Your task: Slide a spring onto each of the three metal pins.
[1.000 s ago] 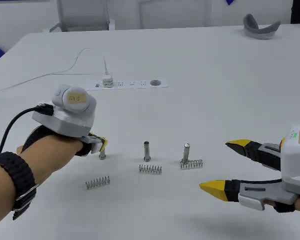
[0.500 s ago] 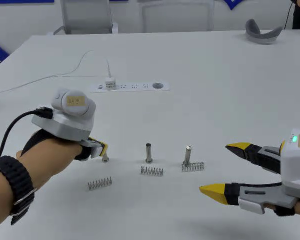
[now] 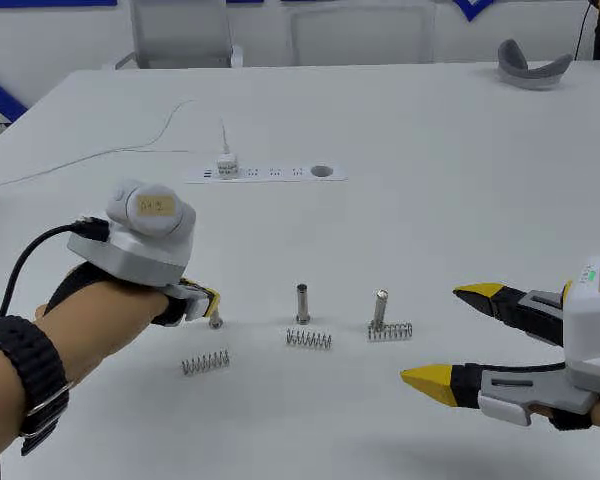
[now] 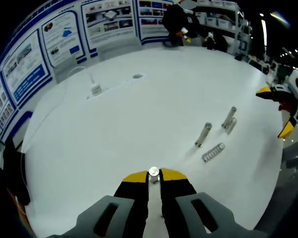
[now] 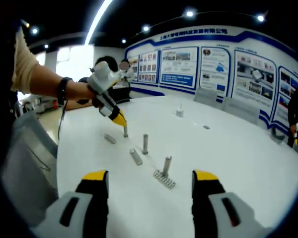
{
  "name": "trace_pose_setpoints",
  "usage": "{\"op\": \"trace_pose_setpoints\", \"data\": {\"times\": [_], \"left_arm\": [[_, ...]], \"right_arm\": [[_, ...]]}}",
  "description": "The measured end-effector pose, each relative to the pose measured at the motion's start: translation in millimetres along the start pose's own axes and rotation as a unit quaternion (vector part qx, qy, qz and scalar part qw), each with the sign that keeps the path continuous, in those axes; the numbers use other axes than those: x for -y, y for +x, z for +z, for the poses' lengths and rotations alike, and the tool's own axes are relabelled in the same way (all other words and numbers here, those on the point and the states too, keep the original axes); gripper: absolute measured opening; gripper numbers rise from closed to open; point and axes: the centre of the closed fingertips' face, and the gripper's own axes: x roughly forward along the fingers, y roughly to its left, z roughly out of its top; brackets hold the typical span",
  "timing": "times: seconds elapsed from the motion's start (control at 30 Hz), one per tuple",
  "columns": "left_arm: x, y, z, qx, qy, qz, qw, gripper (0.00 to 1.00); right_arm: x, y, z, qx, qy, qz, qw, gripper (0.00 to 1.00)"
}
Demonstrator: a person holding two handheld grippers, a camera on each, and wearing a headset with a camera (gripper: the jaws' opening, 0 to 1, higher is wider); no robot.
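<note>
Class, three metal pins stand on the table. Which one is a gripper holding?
The leftmost pin in the head view, clamped between the yellow tips of the left gripper. The middle pin and right pin stand free, untouched.

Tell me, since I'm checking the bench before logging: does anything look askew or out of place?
Nothing is damaged or toppled. One small oddity: the right spring lies against the foot of the right pin, whereas the middle spring and left spring lie clear of any pin.
</note>
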Motion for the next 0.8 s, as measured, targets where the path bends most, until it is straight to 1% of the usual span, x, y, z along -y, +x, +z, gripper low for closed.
{"op": "trace_pose_setpoints", "data": {"times": [0.03, 0.07, 0.1, 0.13, 0.23, 0.4, 0.53, 0.8], "left_arm": [[0.2, 0.4, 0.7, 0.005, 0.007, 0.001, 1.0, 0.07], [0.0, 0.5, 0.5, 0.005, 0.014, 0.003, 0.9999, 0.08], [-1.9, 0.5, 0.3, 0.005, 0.024, 0.01, 0.9996, 0.08], [-2.6, 0.7, 0.6, 0.007, 0.029, 0.014, 0.9994, 0.08], [-1.0, 0.6, 0.4, 0.008, 0.028, 0.011, 0.9995, 0.08], [-1.9, 0.6, 0.4, 0.012, 0.038, 0.016, 0.9991, 0.1], [-2.1, 0.4, -0.1, 0.015, 0.035, 0.014, 0.9992, 0.12], [-1.3, -4.9, 0.4, 0.03, 0.03, 0.01, 0.999, 0.16]], "right_arm": [[0.2, 0.0, 0.4, 0.001, 0.0, 0.0, 1.0, 0.7], [0.3, -0.1, 0.7, 0.001, 0.0, 0.0, 1.0, 0.7], [0.3, -0.1, 0.8, 0.001, 0.0, -0.001, 1.0, 0.7], [0.2, -0.2, 0.8, 0.001, -0.001, 0.0, 1.0, 0.7], [-0.3, -0.5, 0.9, 0.001, -0.001, 0.0, 1.0, 0.7], [-0.4, -0.7, 0.5, 0.0, -0.001, -0.001, 1.0, 0.7], [-0.4, -0.5, 0.1, 0.0, -0.001, 0.0, 1.0, 0.7], [-0.4, -0.8, 1.0, -0.001, -0.002, 0.0, 1.0, 0.7]]}}
